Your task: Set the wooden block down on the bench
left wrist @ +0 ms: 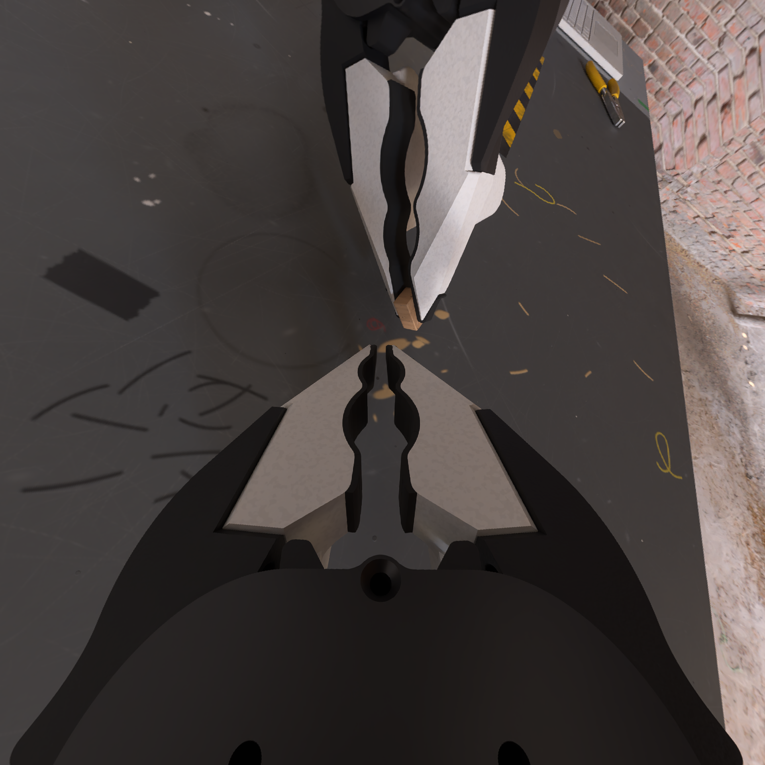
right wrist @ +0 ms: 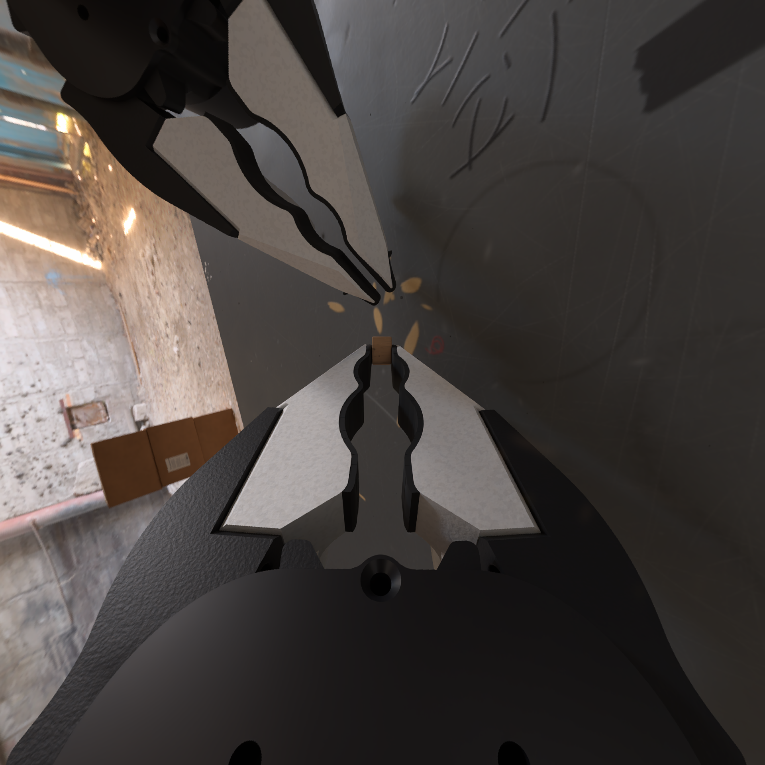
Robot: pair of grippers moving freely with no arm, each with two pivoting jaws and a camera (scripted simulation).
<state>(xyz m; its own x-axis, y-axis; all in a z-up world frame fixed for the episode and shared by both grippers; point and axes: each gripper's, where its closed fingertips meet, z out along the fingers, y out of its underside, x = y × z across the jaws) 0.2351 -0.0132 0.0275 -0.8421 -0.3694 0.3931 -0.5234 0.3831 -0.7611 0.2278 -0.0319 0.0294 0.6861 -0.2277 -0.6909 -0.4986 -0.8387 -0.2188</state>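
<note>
Wooden block pinched at tips of right gripper, above dark bench, contact unclear. Left gripper near, empty, fingertips almost together. Remaining: lower, release.

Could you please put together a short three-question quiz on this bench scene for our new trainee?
1. True or false: the wooden block is pinched at the tips of the right claw.
2. Multiple choice: the left claw is
A) gripping the block
B) nearly closed on nothing, its tips near the block
C) wide open over the pliers
3. Short answer: which yellow-handled tool lies at the far edge of the bench, by the brick wall?

Key:
1. True.
2. B.
3. The pliers.
</note>
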